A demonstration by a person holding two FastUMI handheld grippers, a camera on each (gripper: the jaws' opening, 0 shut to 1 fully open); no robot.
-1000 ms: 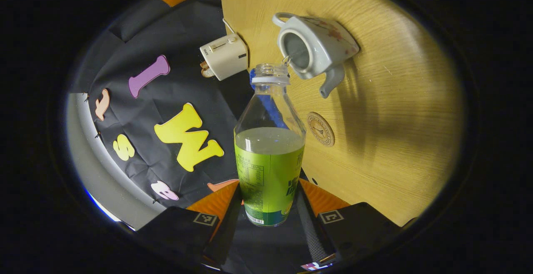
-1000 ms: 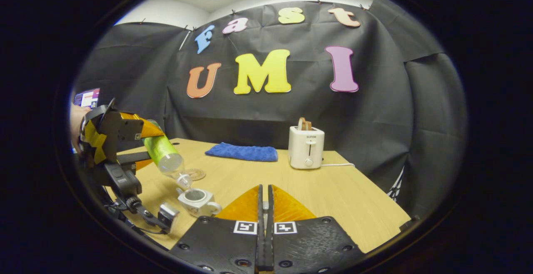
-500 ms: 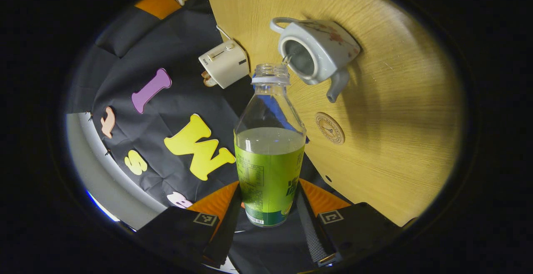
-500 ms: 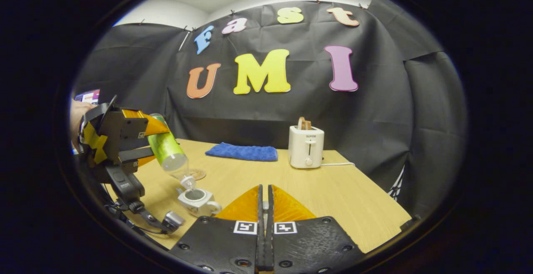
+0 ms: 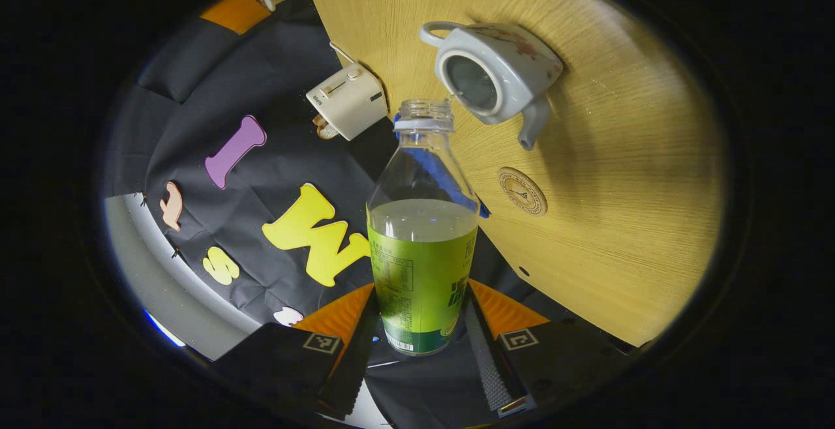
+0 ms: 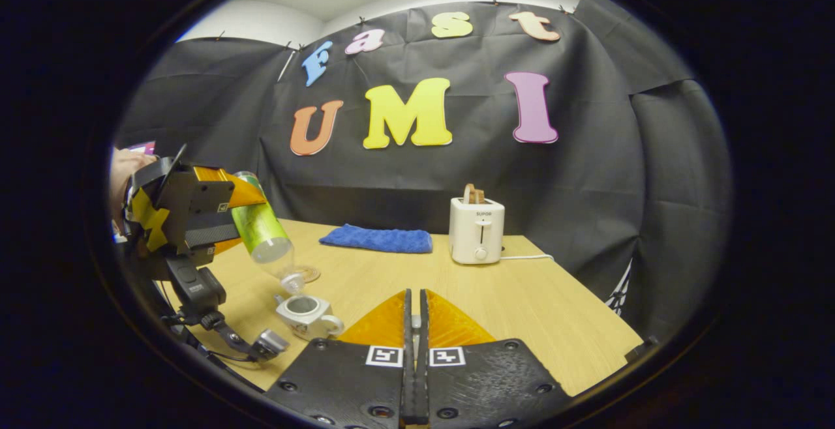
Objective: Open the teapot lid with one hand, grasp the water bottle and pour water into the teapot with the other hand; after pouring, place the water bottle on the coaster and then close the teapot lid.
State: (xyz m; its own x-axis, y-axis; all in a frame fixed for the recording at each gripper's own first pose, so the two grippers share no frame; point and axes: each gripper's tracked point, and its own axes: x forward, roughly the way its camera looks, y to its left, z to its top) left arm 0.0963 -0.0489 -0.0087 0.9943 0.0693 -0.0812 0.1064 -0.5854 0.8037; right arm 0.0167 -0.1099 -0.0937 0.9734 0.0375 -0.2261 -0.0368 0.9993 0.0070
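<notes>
I see the water bottle (image 5: 422, 240) gripped in my left tool (image 5: 417, 325), both fingers pressing on the green label near its base. The bottle has no cap and it is tilted with the mouth down toward the teapot (image 5: 494, 77); in the right gripper view the bottle (image 6: 261, 230) leans over the teapot (image 6: 305, 313) from the left, and its mouth is above the pot, not touching it. Water fills the lower part of the bottle, up to the top edge of the label; the clear neck part is empty. I cannot tell if any water runs from the mouth at this moment.

The teapot stands upright on the wooden counter (image 5: 620, 175) with its lid off, so the round opening is free. The inside looks dark grey, and I cannot tell how much water is in it. Its spout points toward the round coaster (image 5: 522, 191), which lies flat on the counter near the pot, with nothing on it.

My right tool (image 6: 415, 325) is clenched, the two fingers nearly together. Something small and pale is between the tips, but I cannot tell what it is.

Farther back on the counter there is a white toaster (image 6: 477, 230) and a folded blue cloth (image 6: 377, 238).
</notes>
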